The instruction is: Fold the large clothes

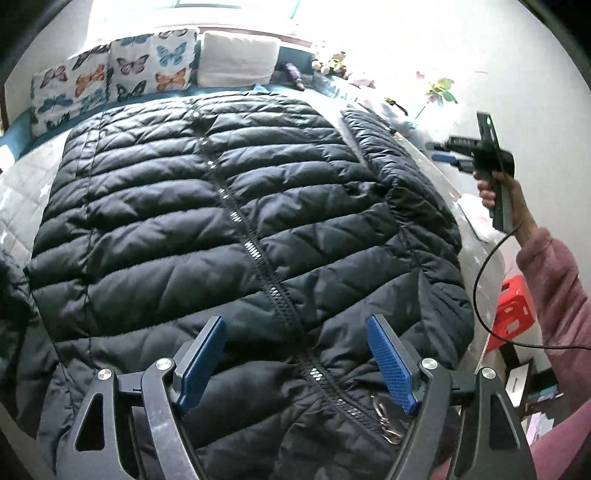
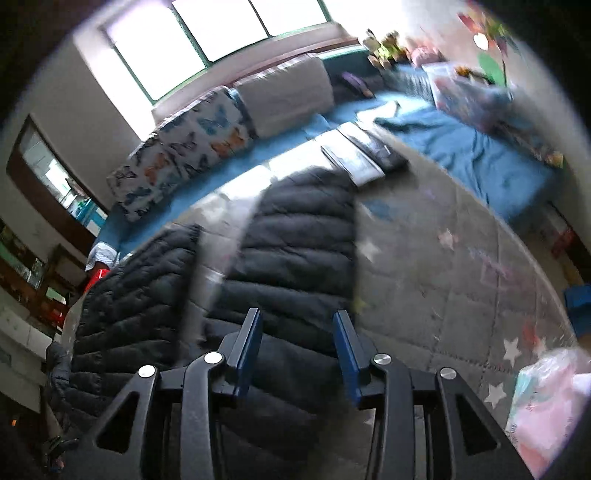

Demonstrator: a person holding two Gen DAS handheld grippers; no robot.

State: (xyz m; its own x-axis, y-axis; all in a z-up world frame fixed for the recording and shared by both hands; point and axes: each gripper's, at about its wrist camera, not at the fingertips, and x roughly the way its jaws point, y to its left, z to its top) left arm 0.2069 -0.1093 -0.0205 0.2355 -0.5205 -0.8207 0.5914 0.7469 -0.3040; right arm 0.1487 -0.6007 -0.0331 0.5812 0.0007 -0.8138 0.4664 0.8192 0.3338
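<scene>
Left gripper [image 1: 297, 363] hangs low over the near end of the jacket [image 1: 236, 229], jaws spread wide, blue pads [image 1: 389, 363] well apart, nothing between them. Zipper [image 1: 255, 254] runs right through the gap, and a metal ring [image 1: 380, 408] lies just beside the right pad. Whether the fingertips touch the fabric, I cannot tell.

The jacket is a dark quilted puffer, spread flat, front up, zipped shut, on a grey star-print quilt [image 2: 461, 295] covering the bed. Its long axis follows the zipper, running away from the left camera toward the butterfly cushions [image 1: 110, 74] and a plain white cushion [image 1: 238, 59] at the far side. One sleeve [image 1: 373, 136] lies along the right-hand edge of the body, pointing the same way.

Over to the right gripper [image 2: 297, 345]: jaws apart too, a narrower gap than the left, empty. From the left camera it shows up off to the right [image 1: 465, 146], lifted clear above the bed, held in a hand [image 1: 495, 184] with a pink sleeve behind it, and a black cable trailing down. Its own view is blurred, but the jacket [image 2: 295, 240] shows below and ahead, lengthwise toward the window [image 2: 221, 29], a blue sheet [image 2: 480, 147] beyond the quilt. A red stool [image 1: 515, 306] stands past the bed edge.
</scene>
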